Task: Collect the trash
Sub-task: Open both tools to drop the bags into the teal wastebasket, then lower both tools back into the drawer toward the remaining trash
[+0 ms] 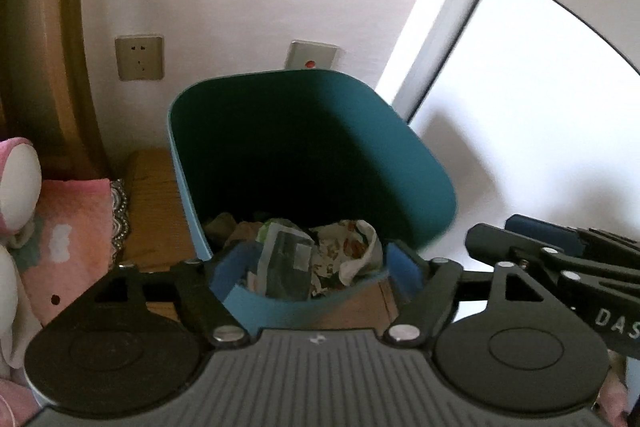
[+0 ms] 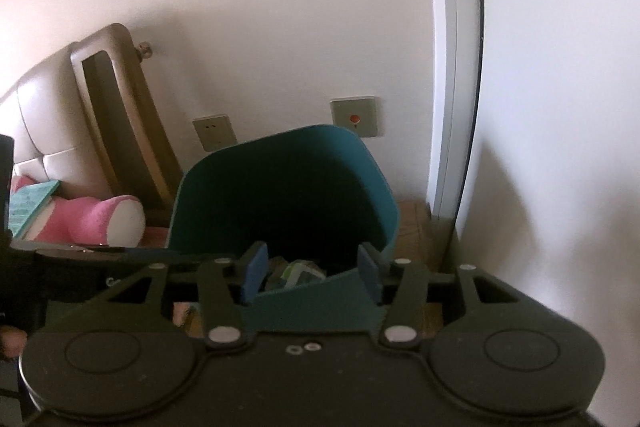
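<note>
A teal trash bin [image 1: 400, 163] stands on a wooden surface against the wall, with crumpled wrappers and paper [image 1: 316, 255] lying at its bottom. My left gripper [image 1: 314, 271] hovers open over the bin's near rim, nothing between its blue pads [image 1: 402, 269]. In the right wrist view the same bin [image 2: 376, 183] sits just ahead, a bit of trash [image 2: 298, 273] showing inside. My right gripper [image 2: 312, 273] is open above the near rim and holds nothing. The right gripper's black body [image 1: 560, 259] shows at the right edge of the left wrist view.
A wall socket [image 1: 139, 57] and a switch plate with a red dot [image 1: 313, 55] are behind the bin. A wooden headboard frame [image 1: 48, 59], pink bedding [image 1: 72, 227] and a pink plush toy [image 2: 100, 219] lie to the left. A white door frame [image 2: 456, 67] stands at the right.
</note>
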`<state>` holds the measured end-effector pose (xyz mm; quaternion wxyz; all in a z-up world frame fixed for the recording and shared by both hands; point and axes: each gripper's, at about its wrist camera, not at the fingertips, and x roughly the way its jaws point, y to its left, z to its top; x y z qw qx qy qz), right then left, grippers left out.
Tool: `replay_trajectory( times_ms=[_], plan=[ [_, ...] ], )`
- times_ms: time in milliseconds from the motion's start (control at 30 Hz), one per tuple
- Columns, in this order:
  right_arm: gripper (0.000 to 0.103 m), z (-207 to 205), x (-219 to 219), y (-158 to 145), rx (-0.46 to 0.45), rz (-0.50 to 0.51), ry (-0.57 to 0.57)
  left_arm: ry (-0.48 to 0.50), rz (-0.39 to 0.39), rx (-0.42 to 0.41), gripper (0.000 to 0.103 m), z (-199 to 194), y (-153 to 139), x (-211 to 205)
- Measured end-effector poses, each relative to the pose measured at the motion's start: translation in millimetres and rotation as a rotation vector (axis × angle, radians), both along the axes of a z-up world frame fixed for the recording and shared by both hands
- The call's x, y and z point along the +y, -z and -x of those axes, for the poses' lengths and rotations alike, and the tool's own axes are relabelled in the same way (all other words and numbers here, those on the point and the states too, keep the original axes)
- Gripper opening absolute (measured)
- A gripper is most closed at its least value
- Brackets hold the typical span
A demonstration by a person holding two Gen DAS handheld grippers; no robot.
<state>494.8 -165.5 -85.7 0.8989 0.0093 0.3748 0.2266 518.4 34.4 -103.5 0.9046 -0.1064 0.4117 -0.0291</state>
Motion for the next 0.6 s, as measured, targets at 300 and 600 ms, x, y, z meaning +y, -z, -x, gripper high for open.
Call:
replay_trajectory(
  times_ms=[300, 600],
  plan=[
    [0.055, 29.9, -13.2, 9.0, 0.033, -0.057, -0.002, -0.006, -0.031, -0.060, 0.084, 45.9, -10.6, -7.1],
    [0.058, 63.3, -12.2, 43.7, 0.079, -0.032, -0.049, -0.040, -0.032, -0.069, 0.102, 81.7, 18.5, 0.5]
  ],
)
